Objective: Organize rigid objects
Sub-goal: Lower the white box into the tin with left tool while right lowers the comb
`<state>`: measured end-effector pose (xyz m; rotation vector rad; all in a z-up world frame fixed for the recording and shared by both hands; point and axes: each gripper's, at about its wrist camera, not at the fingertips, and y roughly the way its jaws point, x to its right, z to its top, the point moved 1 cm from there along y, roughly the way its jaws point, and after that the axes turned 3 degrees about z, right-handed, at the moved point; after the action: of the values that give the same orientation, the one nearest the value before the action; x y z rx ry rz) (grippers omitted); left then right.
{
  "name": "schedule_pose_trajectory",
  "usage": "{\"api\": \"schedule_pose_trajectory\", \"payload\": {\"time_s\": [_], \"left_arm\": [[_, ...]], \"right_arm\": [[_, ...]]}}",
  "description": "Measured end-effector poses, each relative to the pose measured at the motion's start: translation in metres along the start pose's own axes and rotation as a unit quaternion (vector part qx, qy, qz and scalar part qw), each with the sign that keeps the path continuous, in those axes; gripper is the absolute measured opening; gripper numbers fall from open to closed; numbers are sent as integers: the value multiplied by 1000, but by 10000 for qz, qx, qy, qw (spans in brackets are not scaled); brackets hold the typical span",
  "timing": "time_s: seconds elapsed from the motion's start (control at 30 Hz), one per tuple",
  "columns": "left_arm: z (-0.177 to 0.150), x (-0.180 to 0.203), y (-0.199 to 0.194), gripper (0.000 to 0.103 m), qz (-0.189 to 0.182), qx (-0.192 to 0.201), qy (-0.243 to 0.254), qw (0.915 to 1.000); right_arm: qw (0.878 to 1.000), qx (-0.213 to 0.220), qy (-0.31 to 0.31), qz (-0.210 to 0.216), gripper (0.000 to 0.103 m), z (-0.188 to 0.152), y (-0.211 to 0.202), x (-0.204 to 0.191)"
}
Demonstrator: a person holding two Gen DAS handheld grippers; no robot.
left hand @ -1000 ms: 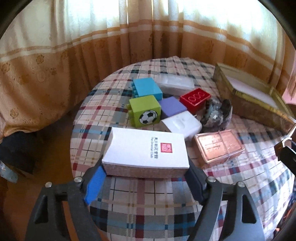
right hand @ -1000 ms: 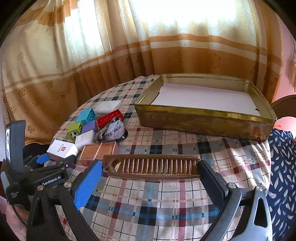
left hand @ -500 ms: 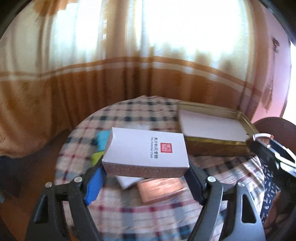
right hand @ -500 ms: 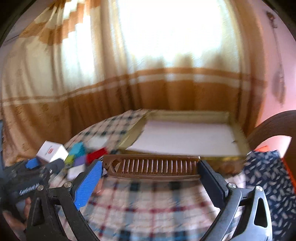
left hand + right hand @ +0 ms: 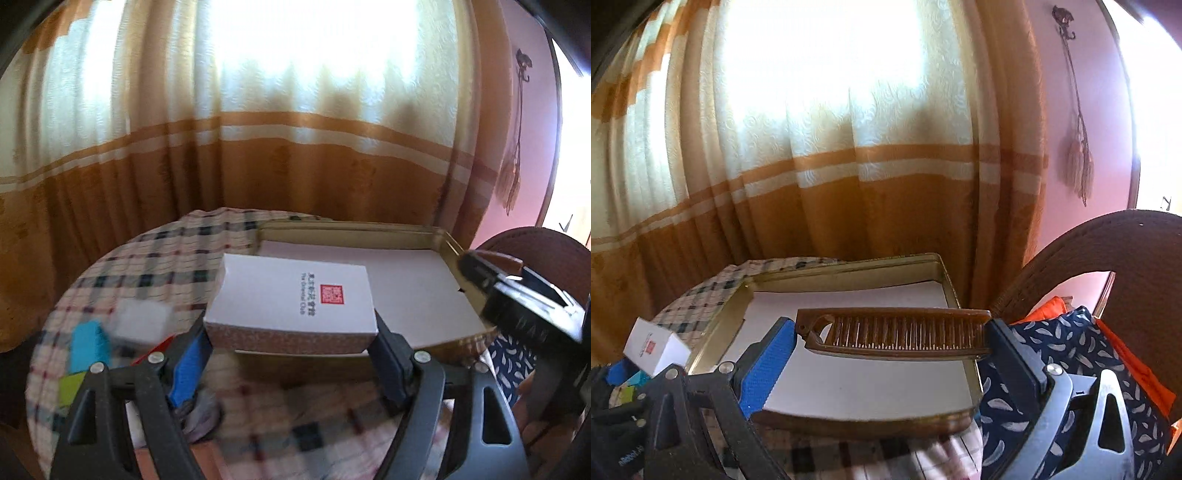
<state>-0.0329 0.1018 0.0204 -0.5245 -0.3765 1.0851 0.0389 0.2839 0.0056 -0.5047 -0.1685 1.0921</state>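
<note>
**Box and comb held over the gold tin**

Striped orange-and-cream curtains (image 5: 849, 166) hang behind a round table under a plaid tablecloth (image 5: 155, 258), with bright window light coming through them.

The left gripper (image 5: 291, 354) is raised above the table, its fingers clamped on the two short ends of a white box with a red square logo (image 5: 295, 295). The box lies flat and level between them — its far edge overlaps the near left corner of the gold tin tray (image 5: 447, 240), whose floor is lined with white paper.

The right gripper (image 5: 890, 350) is raised too, holding a brown folding comb (image 5: 894, 332) by its ends, lengthwise across the fingers, teeth showing through the slotted frame. The comb hangs over the tray's paper lining, not touching it.

Left of the tray, blurred, sit toy blocks — a blue one (image 5: 88, 347), a green one (image 5: 72, 387) and a white box (image 5: 142, 319). A grey bundle (image 5: 201, 413) lies under the left gripper. On the right stand a dark wooden chair back (image 5: 1108, 251) and a navy feather-print fabric (image 5: 1052, 343) over something orange.
</note>
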Motion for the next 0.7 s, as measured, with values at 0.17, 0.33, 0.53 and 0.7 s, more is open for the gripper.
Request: {"api": "schedule_pose_trajectory", "payload": {"time_s": [0.17, 0.33, 0.53, 0.7], "left_arm": [[10, 17, 29, 79, -17, -237, -21, 9997], [9, 30, 48, 79, -2, -416, 29, 9991], [4, 40, 60, 98, -2, -646, 213, 9977], [4, 50, 53, 103, 334, -508, 510, 9968]], "right_arm": [[9996, -194, 189, -3, 102, 1, 21, 10], [9990, -411, 164, 81, 102, 0, 42, 9], [9974, -558, 335, 310, 102, -5, 53, 16], [9964, -527, 433, 505, 102, -4, 52, 17]]}}
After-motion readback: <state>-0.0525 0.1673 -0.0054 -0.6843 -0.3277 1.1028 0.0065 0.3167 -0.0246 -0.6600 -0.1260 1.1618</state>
